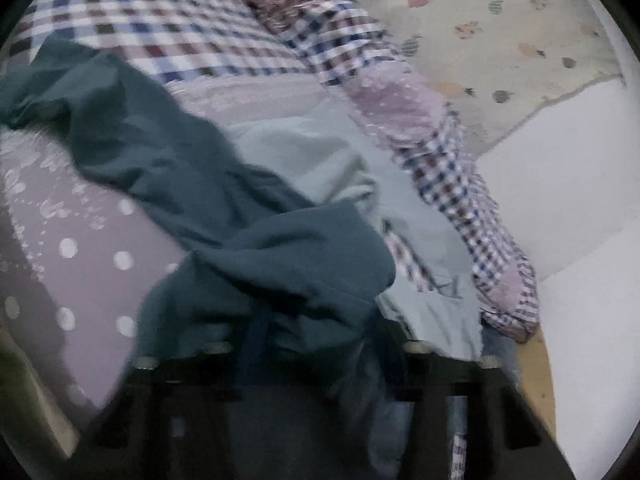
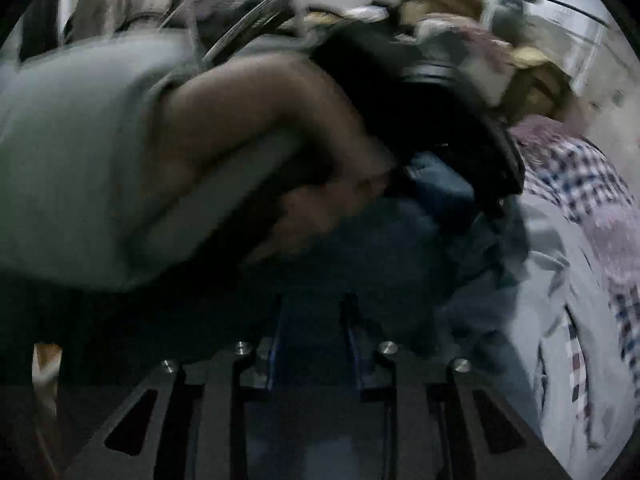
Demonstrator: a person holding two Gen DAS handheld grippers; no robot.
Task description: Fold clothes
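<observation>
On the bed, near and centre in the left wrist view, we count two loose garments: one dark teal garment (image 1: 224, 208) draped over one pale green garment (image 1: 424, 216). Both lie on one checked and dotted quilt (image 1: 168, 36). One spotted cream sheet (image 1: 496, 40) and bare white mattress (image 1: 560, 184) give open room at right. Teal cloth covers the left gripper (image 1: 312, 344); we cannot tell its finger state. Our right gripper (image 2: 314, 320) has fingers clenched on the teal cloth. One hand (image 2: 320, 196) holds the other gripper just beyond.
</observation>
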